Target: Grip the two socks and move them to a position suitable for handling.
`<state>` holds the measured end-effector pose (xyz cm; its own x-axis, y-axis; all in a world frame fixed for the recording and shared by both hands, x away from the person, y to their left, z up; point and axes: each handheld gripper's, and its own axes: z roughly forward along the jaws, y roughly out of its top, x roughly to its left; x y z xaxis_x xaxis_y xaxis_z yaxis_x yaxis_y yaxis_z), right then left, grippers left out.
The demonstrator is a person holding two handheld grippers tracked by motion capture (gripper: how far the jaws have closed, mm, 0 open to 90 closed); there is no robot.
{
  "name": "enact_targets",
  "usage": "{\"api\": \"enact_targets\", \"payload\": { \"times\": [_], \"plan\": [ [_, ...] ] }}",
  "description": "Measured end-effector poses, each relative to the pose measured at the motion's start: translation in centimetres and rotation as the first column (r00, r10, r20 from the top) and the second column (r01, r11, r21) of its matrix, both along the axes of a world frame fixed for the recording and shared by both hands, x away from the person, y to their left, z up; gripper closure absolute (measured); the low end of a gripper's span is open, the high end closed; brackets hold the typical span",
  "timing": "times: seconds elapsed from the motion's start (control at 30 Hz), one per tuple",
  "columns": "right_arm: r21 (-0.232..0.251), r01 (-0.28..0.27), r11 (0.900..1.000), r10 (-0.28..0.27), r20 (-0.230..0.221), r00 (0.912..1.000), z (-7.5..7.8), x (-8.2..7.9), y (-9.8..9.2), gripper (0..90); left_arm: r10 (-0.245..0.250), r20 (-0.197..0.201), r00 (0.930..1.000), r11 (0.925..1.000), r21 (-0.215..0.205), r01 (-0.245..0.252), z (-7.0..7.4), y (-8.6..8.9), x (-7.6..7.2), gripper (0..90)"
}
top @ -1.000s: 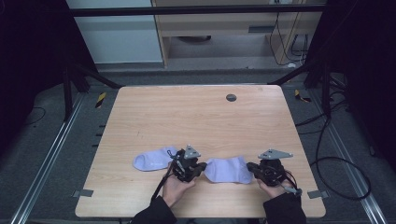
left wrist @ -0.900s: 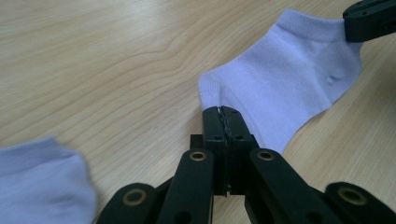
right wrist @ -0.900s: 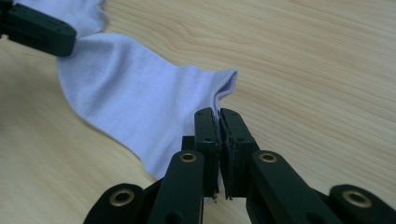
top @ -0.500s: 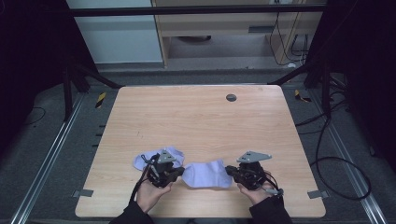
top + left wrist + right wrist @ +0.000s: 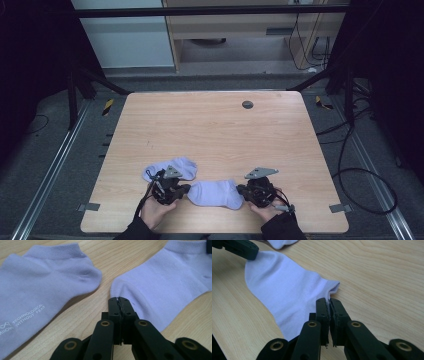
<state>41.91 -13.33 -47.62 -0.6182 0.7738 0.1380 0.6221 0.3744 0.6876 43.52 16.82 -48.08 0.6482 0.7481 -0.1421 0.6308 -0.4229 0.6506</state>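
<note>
Pinching one end each, the two grippers hold the same soft sock between them. The left gripper (image 5: pixel 119 300) has its black jaws pressed tight together on the rounded edge of the pale purple sock (image 5: pixel 162 287). The right gripper (image 5: pixel 329 301) has its jaws squeezed on a thin fold at the other end of that sock (image 5: pixel 284 292), where the cloth bunches up a little. From above, the left gripper (image 5: pixel 186 189) and the right gripper (image 5: pixel 241 190) sit at either end of the sock (image 5: pixel 216 193), which lies flat and smooth on the table.

Just past the left gripper's jaws, off to its left side, lies a second sock (image 5: pixel 37 292) of the same pale purple. It has a ribbed cuff and small white letters printed on it. The two socks lie close but do not touch.

Under everything is the wooden table (image 5: pixel 210 130), light brown with wavy grain lines. Far across it sits a small dark round spot (image 5: pixel 247 104).
</note>
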Motion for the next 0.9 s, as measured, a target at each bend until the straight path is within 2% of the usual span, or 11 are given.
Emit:
{"api": "enact_targets", "payload": {
  "times": [0.07,0.1,0.2,0.33,0.5,0.6,0.7,0.9],
  "plan": [
    [0.001,0.005,1.000,-0.005,-0.003,1.0000,-0.1,0.0,-0.1,84.3,0.008,0.005,1.0000,1.0000,-0.003,-0.008,0.0,0.1,-0.1,84.8],
    [-0.001,0.011,1.000,-0.011,-0.005,0.9999,-0.1,0.0,-0.1,80.6,0.010,0.011,0.9999,0.9999,-0.002,-0.010,0.0,0.1,-0.1,81.9],
    [0.007,0.020,1.000,-0.020,0.000,0.9998,-0.1,0.0,-0.2,74.4,0.035,0.027,0.9990,0.9991,-0.025,-0.034,0.5,0.6,-0.1,75.2],
    [0.043,0.054,0.998,-0.057,0.055,0.9969,0.5,0.0,-0.5,62.6,0.074,0.076,0.9943,0.9963,-0.049,-0.071,1.6,1.8,-0.2,67.3],
    [0.058,0.062,0.996,-0.067,0.103,0.9924,1.2,0.6,-0.3,51.2,0.120,0.124,0.9850,0.9917,-0.061,-0.113,2.5,3.5,0.2,57.6],
    [0.062,0.063,0.996,-0.070,0.115,0.9909,1.5,0.9,-0.1,48.5,0.158,0.145,0.9768,0.9869,-0.054,-0.152,2.8,4.7,0.5,55.5],
    [0.076,0.060,0.995,-0.069,0.133,0.9887,2.0,1.2,0.5,44.9,0.202,0.163,0.9657,0.9791,-0.061,-0.194,3.1,6.4,0.9,52.8],
    [0.095,0.050,0.994,-0.065,0.153,0.9861,2.7,2.3,2.3,41.2,0.294,0.170,0.9406,0.9557,-0.066,-0.287,2.9,9.8,1.6,47.7]
  ]
}}
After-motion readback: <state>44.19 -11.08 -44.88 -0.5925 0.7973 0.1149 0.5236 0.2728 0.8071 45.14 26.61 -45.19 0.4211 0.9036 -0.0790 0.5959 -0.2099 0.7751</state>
